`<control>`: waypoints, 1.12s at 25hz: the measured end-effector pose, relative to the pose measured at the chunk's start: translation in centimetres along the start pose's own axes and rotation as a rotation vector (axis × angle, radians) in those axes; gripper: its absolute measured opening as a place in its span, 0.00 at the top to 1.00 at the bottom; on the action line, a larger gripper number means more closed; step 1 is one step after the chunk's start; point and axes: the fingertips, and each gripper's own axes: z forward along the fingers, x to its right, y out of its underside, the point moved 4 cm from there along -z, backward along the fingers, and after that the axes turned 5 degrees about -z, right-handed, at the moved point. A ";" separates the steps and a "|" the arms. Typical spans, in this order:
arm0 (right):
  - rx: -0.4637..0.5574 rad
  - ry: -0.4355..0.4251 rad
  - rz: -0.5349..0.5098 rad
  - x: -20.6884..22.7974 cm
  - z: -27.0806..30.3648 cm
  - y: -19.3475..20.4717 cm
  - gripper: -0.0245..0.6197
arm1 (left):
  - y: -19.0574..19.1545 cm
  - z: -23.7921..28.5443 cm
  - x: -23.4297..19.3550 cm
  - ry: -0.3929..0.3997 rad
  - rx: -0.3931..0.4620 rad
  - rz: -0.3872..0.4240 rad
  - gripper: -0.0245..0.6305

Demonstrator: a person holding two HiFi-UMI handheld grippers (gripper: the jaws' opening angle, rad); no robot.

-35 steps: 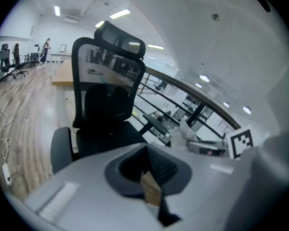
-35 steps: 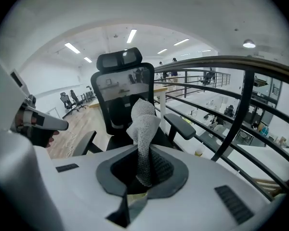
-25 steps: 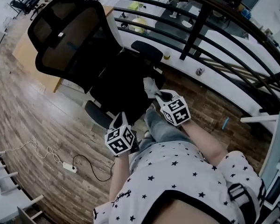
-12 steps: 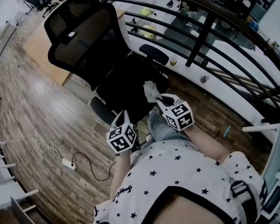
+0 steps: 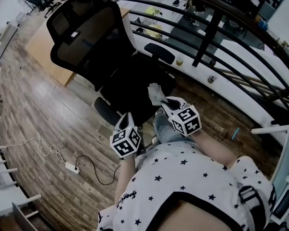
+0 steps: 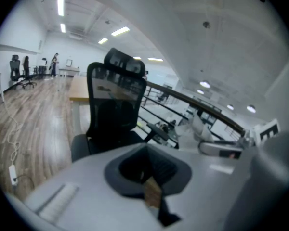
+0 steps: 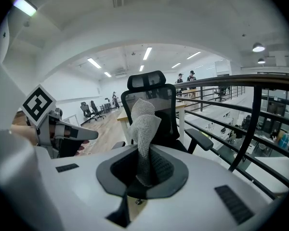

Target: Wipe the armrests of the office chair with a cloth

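The cloth is pinched in your right gripper. Its jaws are clenched on the lower end, and the rest of the grey knit stands up in a crumpled fold. From the head view the cloth shows in front of the seat of the chair, apart from both armrests: one armrest is on the railing side and the other armrest is on the open-floor side, just ahead of your left gripper.

Your left gripper has its jaws pressed together with nothing between them. It points at the chair from the front. Both grippers are close to your body and near each other, the right gripper a little further forward.

Behind the chair a dark railing curves across, and a wooden desk stands beside the backrest. A power strip with its cable lies on the plank floor, well apart from the chair.
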 end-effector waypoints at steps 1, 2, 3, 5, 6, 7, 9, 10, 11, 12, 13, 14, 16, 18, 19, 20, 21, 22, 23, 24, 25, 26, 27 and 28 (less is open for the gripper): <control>-0.001 0.001 -0.004 -0.2 -0.1 0.1 0.90 | 0.1 -0.1 0.0 0.002 0.001 0.000 0.96; -0.001 0.003 -0.009 -0.4 -0.1 0.2 0.90 | 0.2 -0.2 -0.1 0.004 0.002 0.001 0.96; 0.000 0.006 -0.016 -0.6 -0.2 0.2 0.90 | 0.3 -0.4 -0.1 0.006 0.003 0.002 0.96; 0.004 0.011 -0.025 -1.1 -0.5 0.1 0.90 | 0.4 -0.8 -0.2 0.009 0.005 0.002 0.96; 0.008 0.011 -0.025 -1.4 -0.6 0.0 0.90 | 0.5 -1.1 -0.3 0.009 0.006 0.001 0.96; 0.011 0.009 -0.024 -1.8 -0.7 -0.1 0.90 | 0.6 -1.3 -0.4 0.010 0.007 0.000 0.96; 0.018 0.003 -0.026 -2.3 -0.7 -0.2 0.90 | 0.6 -1.6 -0.6 0.010 0.009 -0.002 0.96; 0.022 -0.001 -0.026 -2.3 -0.6 -0.3 0.90 | 0.6 -1.5 -0.6 0.009 0.008 -0.003 0.96; 0.025 -0.005 -0.025 -2.1 -0.5 -0.3 0.90 | 0.6 -1.2 -0.6 0.007 0.006 -0.003 0.96; 0.027 -0.009 -0.022 -1.7 -0.3 -0.3 0.90 | 0.6 -0.8 -0.5 0.004 0.004 -0.003 0.96; 0.028 -0.014 -0.018 -1.3 -0.1 -0.3 0.90 | 0.6 -0.4 -0.3 0.001 0.001 -0.004 0.96; 0.029 -0.017 -0.015 -1.0 0.1 -0.4 0.90 | 0.5 -0.1 -0.1 -0.001 0.000 -0.005 0.96; 0.032 -0.022 -0.010 -1.0 0.2 -0.6 0.90 | 0.4 -0.2 -0.2 -0.002 0.001 -0.009 0.96; 0.035 -0.024 -0.009 -1.4 0.1 -0.8 0.90 | 0.4 -0.7 -0.5 -0.002 0.001 -0.013 0.96; 0.036 -0.024 -0.009 -1.6 0.1 -0.9 0.90 | 0.4 -0.8 -0.6 -0.002 0.000 -0.014 0.96; 0.037 -0.025 -0.009 -1.8 0.1 -1.0 0.90 | 0.4 -1.0 -0.8 -0.002 -0.001 -0.014 0.96; 0.038 -0.025 -0.010 -2.1 0.1 -1.1 0.90 | 0.4 -1.2 -1.0 -0.002 -0.002 -0.014 0.96; 0.039 -0.026 -0.011 -2.3 0.1 -1.2 0.90 | 0.5 -1.4 -1.1 -0.001 -0.002 -0.014 0.96; 0.040 -0.027 -0.014 -2.5 0.0 -1.3 0.90 | 0.5 -1.6 -1.3 0.000 -0.002 -0.015 0.96; 0.040 -0.028 -0.016 -2.7 0.0 -1.3 0.90 | 0.5 -1.7 -1.4 0.001 -0.003 -0.016 0.96; 0.040 -0.030 -0.018 -2.7 0.0 -1.4 0.90 | 0.5 -1.7 -1.4 0.001 -0.003 -0.016 0.96; 0.041 -0.032 -0.019 -2.7 0.1 -1.4 0.90 | 0.5 -1.6 -1.3 0.002 -0.004 -0.016 0.96; 0.042 -0.034 -0.020 -2.5 0.1 -1.4 0.90 | 0.5 -1.5 -1.3 0.003 -0.004 -0.015 0.96; 0.043 -0.036 -0.020 -2.4 0.1 -1.3 0.90 | 0.6 -1.3 -1.2 0.003 -0.005 -0.014 0.96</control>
